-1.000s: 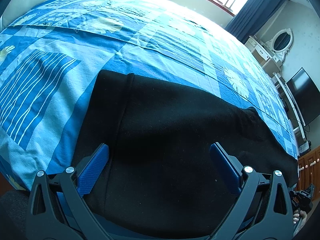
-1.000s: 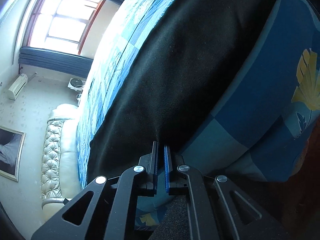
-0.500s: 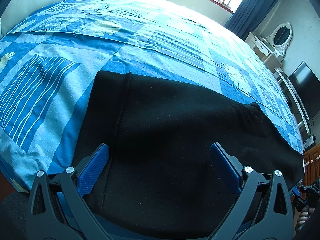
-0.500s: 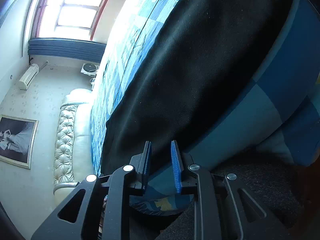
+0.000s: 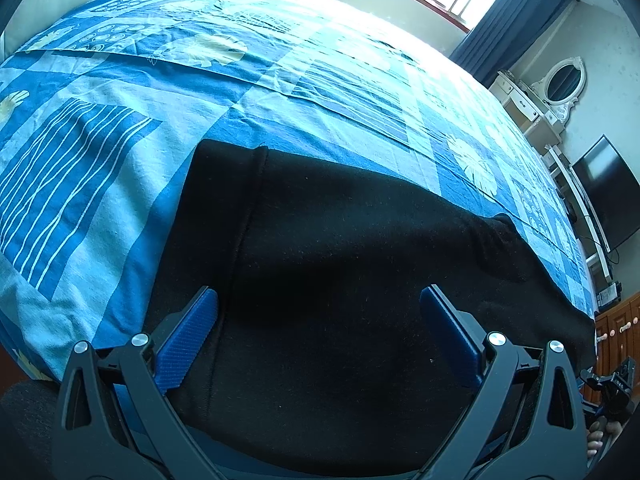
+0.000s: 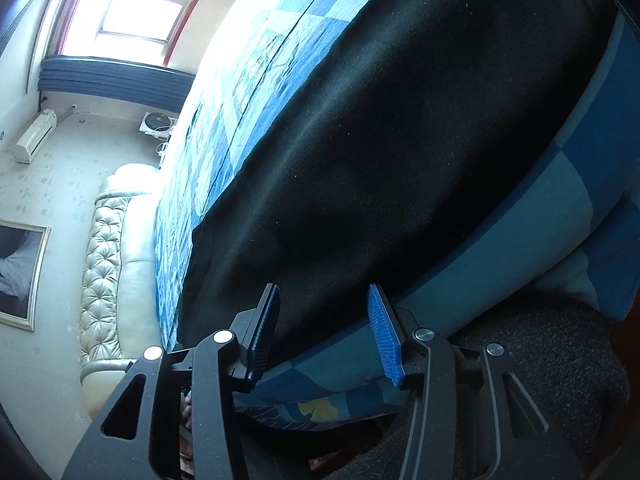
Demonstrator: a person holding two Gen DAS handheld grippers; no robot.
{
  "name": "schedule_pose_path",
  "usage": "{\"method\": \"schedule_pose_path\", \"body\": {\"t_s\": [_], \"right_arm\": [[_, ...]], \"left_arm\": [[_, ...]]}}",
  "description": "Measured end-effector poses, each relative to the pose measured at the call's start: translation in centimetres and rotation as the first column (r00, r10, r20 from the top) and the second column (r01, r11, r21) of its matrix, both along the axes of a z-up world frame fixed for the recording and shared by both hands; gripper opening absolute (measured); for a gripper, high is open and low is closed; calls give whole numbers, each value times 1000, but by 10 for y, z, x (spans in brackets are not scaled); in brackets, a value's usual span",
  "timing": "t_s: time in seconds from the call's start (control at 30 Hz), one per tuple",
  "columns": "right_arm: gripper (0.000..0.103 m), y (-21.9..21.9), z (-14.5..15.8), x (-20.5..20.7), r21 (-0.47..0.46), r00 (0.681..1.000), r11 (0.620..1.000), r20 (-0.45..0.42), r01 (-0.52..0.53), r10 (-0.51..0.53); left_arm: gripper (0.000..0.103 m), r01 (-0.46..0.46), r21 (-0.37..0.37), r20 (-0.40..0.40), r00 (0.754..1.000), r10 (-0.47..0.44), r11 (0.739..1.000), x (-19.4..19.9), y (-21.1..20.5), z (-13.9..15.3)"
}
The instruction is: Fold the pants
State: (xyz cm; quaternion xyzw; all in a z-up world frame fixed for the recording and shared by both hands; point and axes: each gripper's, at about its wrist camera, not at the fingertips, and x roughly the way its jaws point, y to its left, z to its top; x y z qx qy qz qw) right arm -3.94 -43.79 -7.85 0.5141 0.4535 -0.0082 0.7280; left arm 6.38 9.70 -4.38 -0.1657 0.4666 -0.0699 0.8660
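Observation:
Black pants (image 5: 340, 264) lie flat along the near edge of a bed covered in a blue patterned sheet (image 5: 240, 92). The waistband end is at the left in the left wrist view. My left gripper (image 5: 318, 312) is open and empty, just above the pants near the waistband seam. The pants also show in the right wrist view (image 6: 400, 140). My right gripper (image 6: 324, 300) is open and empty at the pants' near edge, where the sheet (image 6: 540, 208) drops over the bed side.
A cream tufted headboard (image 6: 104, 264) stands at one end of the bed. A window with blue curtains (image 5: 516, 4) is behind it. A white dresser with mirror (image 5: 556, 88) and a dark TV (image 5: 608, 196) stand at the right wall.
My right gripper has opened from shut to wide open at the pants' edge. My left gripper stays open and has drawn slightly back.

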Motion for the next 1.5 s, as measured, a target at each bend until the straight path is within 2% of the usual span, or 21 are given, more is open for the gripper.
{"method": "schedule_pose_path", "body": {"t_s": [0.13, 0.23, 0.27, 0.3, 0.4, 0.63, 0.73, 0.8, 0.87, 0.97, 1.0, 1.03, 1.07, 1.13, 1.17, 1.27, 1.33, 1.4, 1.5], "right_arm": [[47, 8, -5, 8, -27, 1000, 1000, 2, 5, -5], [40, 9, -8, 10, -54, 1000, 998, -4, 20, -20], [33, 9, -8, 9, -64, 1000, 998, -5, 18, -19], [20, 9, -7, 8, -70, 1000, 998, -1, 11, -11], [8, 7, -11, 0, -68, 1000, 998, 3, -3, 3], [7, 3, -16, -9, -81, 999, 996, -4, -38, 38], [12, 1, -7, -9, -89, 997, 993, -6, -82, 81], [24, -5, 6, -10, -93, 994, 990, 21, -108, 111], [33, -23, 27, -15, -139, 991, 986, 81, -97, 109], [37, -74, 61, -28, -221, 980, 975, 186, -24, 67], [47, -97, 72, -34, -248, 974, 969, 221, 15, 42], [52, -123, 80, -41, -280, 969, 959, 246, 54, 18], [59, -148, 87, -45, -319, 967, 944, 255, 82, 3], [59, -195, 95, -52, -456, 976, 880, 213, 131, -35], [59, -217, 94, -51, -503, 983, 854, 180, 132, -46], [59, -276, 79, -50, -564, 992, 817, 90, 121, -84], [59, -302, 62, -43, -535, 995, 839, 52, 101, -87], [59, -315, 46, -41, -545, 995, 833, 14, 93, -102], [59, -328, 15, -46, -481, 996, 874, -12, 70, -87]], "left_arm": [[100, 0, 12, 1, 1000, 0, 1000, -1, -2, 0], [100, 4, 17, 2, 1000, -4, 1000, -1, -3, 0], [100, 3, 14, 2, 1000, -3, 1000, -1, -3, 0], [100, 1, 10, 1, 1000, -1, 1000, -1, -2, 0], [100, -1, 8, 1, 1000, 1, 1000, -1, -2, 0], [100, 6, 24, 5, 1000, -6, 1000, -2, -3, 0], [100, 12, 29, 6, 1000, -12, 1000, -2, -4, 0], [100, 17, 31, 9, 1000, -18, 999, -3, -4, 0], [100, 20, 34, 11, 1000, -20, 999, -3, -4, -1], [100, 27, 51, 17, 999, -28, 998, -4, -6, -1], [100, 31, 61, 20, 999, -32, 998, -4, -8, -1], [100, 35, 72, 23, 999, -37, 997, -5, -9, -1], [100, 39, 82, 26, 999, -41, 996, -5, -11, -2], [100, 46, 101, 31, 998, -50, 994, -6, -13, -2], [100, 49, 107, 34, 998, -53, 993, -6, -14, -2], [100, 50, 107, 36, 998, -54, 993, -6, -14, -2], [100, 47, 95, 33, 998, -50, 994, -6, -12, -3], [100, 42, 84, 28, 999, -45, 996, -5, -11, -2], [100, 38, 90, 15, 999, -39, 995, -3, -12, -2]]}}
